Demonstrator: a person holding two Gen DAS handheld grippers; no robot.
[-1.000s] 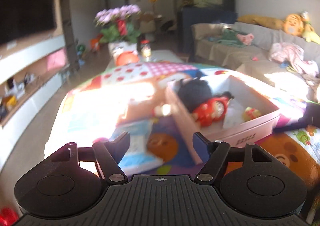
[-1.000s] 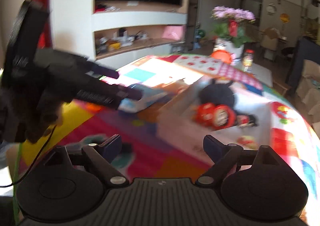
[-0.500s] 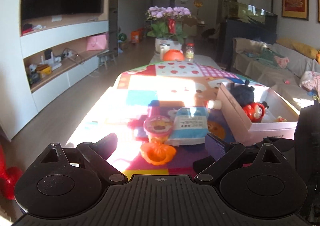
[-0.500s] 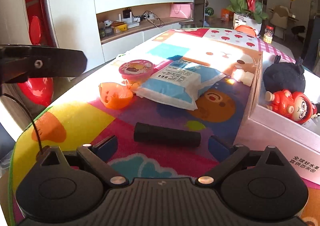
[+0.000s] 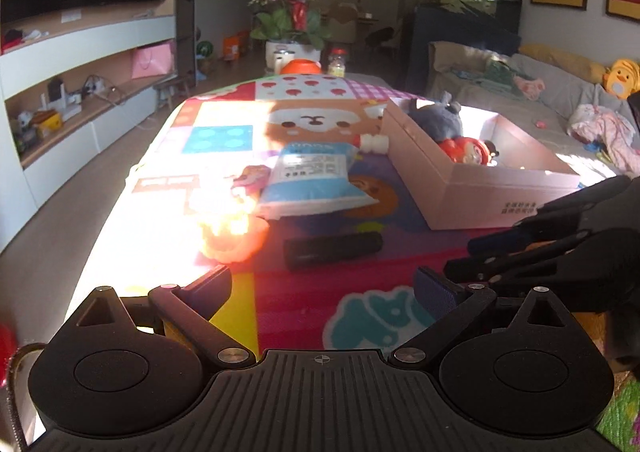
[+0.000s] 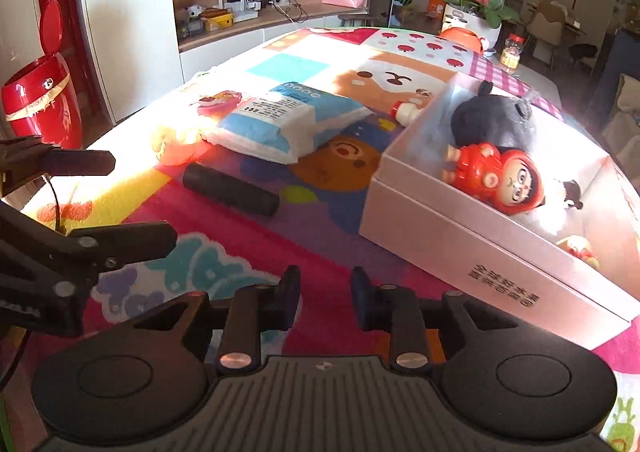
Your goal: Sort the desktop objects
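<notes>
Left gripper [image 5: 322,284] spread wide, empty, black matte cylinder [image 5: 333,248] just ahead, presumably targeted; right gripper [image 6: 325,288] just narrowed, holding nothing.

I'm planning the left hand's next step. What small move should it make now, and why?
Probably ease the left gripper forward and down over the black cylinder. Its jaws have just been opening, nothing sits between them, and the cylinder lies loose on the mat just ahead, outside the box.
</notes>
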